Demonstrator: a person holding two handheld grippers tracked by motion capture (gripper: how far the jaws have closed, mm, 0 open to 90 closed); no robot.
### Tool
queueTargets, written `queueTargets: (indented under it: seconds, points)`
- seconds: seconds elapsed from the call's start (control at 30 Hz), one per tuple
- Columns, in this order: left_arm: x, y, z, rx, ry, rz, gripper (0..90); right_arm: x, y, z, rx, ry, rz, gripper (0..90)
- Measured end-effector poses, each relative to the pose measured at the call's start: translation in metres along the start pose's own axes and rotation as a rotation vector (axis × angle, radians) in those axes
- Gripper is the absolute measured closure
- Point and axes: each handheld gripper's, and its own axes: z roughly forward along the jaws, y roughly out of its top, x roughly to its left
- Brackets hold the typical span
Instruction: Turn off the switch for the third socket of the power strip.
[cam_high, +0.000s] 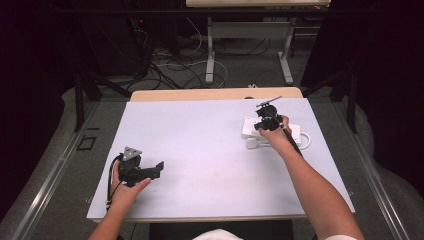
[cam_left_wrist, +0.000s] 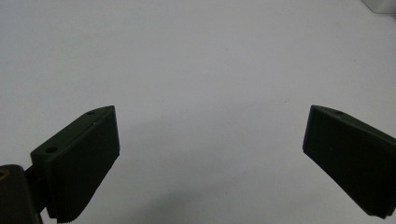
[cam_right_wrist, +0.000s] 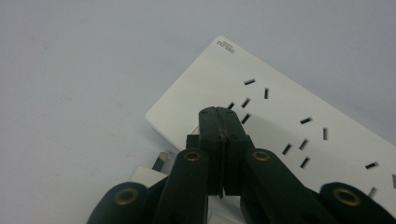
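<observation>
White power strip (cam_right_wrist: 299, 126) lies under the right tool (cam_right_wrist: 223, 116), plug (cam_right_wrist: 159, 163) not yet seated.
Right tool pressed together, empty, just above the strip's near sockets; left tool (cam_left_wrist: 210, 154) spread, idle over bare counter (cam_left_wrist: 187, 56).

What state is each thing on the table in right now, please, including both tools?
Left tool: open, jaws wide apart, nothing between them.
Right tool: shut, jaws pressed together over the power strip.
Power strip: lying flat, the sockets in sight empty.
Plug: unplugged, lying beside the strip.
</observation>
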Motion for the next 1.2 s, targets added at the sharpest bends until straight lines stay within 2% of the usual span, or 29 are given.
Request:
queueTargets:
  seconds: [0.07, 0.1, 0.4, 0.43, 0.47, 0.57, 0.63, 0.67, 0.73, 0.87, 0.9, 1.0, 1.07, 1.2]
  points:
    - [0.000, 0.000, 0.000, -0.007, 0.002, -0.002, 3.6, 0.002, 0.000, 0.002, 0.004, -0.009, 0.000, 90.0]
    - [0.000, 0.000, 0.000, 0.002, -0.001, 0.001, 3.6, 0.004, 0.001, 0.004, 0.002, 0.005, 0.008, 90.0]
    - [0.000, 0.000, 0.000, 0.003, -0.001, 0.001, 3.6, 0.012, 0.004, 0.011, -0.002, 0.011, 0.005, 89.3]
    - [0.000, 0.000, 0.000, 0.004, -0.001, 0.001, 3.6, 0.012, 0.004, 0.011, 0.013, -0.006, 0.006, 89.0]
    - [0.000, 0.000, 0.000, 0.004, -0.002, 0.002, 3.6, 0.013, 0.004, 0.012, 0.009, -0.001, 0.009, 88.8]
    - [0.000, 0.000, 0.000, 0.004, -0.001, 0.002, 3.6, 0.012, 0.004, 0.014, 0.018, -0.008, 0.001, 88.2]
    - [0.000, 0.000, 0.000, 0.003, -0.001, 0.001, 3.6, 0.012, 0.004, 0.014, 0.024, -0.012, 0.004, 87.8]
    - [0.000, 0.000, 0.000, 0.003, -0.001, 0.001, 3.6, 0.013, 0.004, 0.015, 0.027, -0.017, 0.023, 87.7]
    - [0.000, 0.000, 0.000, 0.004, -0.001, 0.001, 3.6, 0.012, 0.004, 0.015, 0.023, -0.008, 0.019, 87.6]
    - [0.000, 0.000, 0.000, 0.006, -0.003, 0.004, 3.6, 0.010, 0.003, 0.015, 0.034, -0.021, 0.009, 87.6]
    - [0.000, 0.000, 0.000, 0.007, -0.002, 0.004, 3.6, 0.010, 0.003, 0.015, 0.037, -0.023, 0.019, 87.6]
    - [0.000, 0.000, 0.000, 0.008, -0.002, 0.004, 3.6, 0.011, 0.002, 0.016, 0.042, -0.003, 0.019, 87.4]
    - [0.000, 0.000, 0.000, 0.009, -0.002, 0.005, 3.6, 0.012, 0.002, 0.017, 0.043, -0.019, 0.021, 87.5]
    - [0.000, 0.000, 0.000, 0.007, -0.001, 0.006, 3.6, 0.012, 0.002, 0.017, 0.040, -0.020, 0.020, 88.1]
